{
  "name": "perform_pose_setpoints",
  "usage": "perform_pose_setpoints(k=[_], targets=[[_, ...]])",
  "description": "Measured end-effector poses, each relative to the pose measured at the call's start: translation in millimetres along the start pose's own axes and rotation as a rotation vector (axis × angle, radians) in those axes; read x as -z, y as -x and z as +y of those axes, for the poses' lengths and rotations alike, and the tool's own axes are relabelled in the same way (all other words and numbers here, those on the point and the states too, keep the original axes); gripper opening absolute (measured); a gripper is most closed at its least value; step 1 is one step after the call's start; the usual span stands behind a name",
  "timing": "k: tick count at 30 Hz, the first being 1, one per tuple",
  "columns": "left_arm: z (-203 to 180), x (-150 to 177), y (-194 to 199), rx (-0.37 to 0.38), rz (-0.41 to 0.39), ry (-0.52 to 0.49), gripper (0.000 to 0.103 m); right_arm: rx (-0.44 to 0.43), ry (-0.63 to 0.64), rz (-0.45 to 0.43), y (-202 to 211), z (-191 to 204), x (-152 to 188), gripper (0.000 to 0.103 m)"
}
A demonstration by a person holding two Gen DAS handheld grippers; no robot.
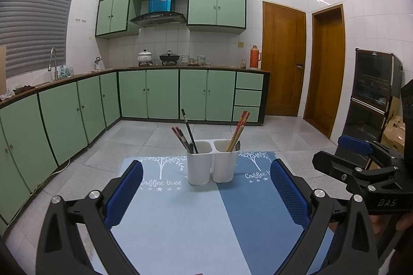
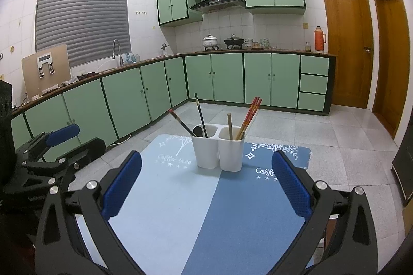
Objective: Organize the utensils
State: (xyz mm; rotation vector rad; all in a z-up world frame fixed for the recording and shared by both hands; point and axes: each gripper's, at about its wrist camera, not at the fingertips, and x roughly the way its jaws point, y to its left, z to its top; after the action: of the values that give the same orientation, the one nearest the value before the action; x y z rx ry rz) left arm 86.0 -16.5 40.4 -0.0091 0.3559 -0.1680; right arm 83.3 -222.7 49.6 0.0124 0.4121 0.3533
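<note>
Both claws are spread wide and hold nothing. The left claw (image 1: 206,193) hovers level above the blue mat (image 1: 180,218) on the desk, its blue pads (image 1: 124,193) well apart, aimed at the white two-cup holder (image 1: 212,162). The right claw (image 2: 206,183) hangs beside it, likewise aimed. The chopsticks (image 2: 249,117) and a dark spoon (image 2: 198,131) stand in the holder near the mat's far edge.

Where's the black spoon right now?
In the right wrist view, the black spoon stands in the left compartment of the white utensil holder, between the dark chopsticks, on the blue mat.
</note>
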Motion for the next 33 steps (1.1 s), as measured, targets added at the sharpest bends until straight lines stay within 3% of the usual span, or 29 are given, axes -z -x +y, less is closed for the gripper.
perform_pose_setpoints(k=[33], targets=[[0.4,0.1,1.5,-0.003,-0.003,0.003,0.097,-0.002,0.006,0.001,-3.0,0.1,4.1,0.098]])
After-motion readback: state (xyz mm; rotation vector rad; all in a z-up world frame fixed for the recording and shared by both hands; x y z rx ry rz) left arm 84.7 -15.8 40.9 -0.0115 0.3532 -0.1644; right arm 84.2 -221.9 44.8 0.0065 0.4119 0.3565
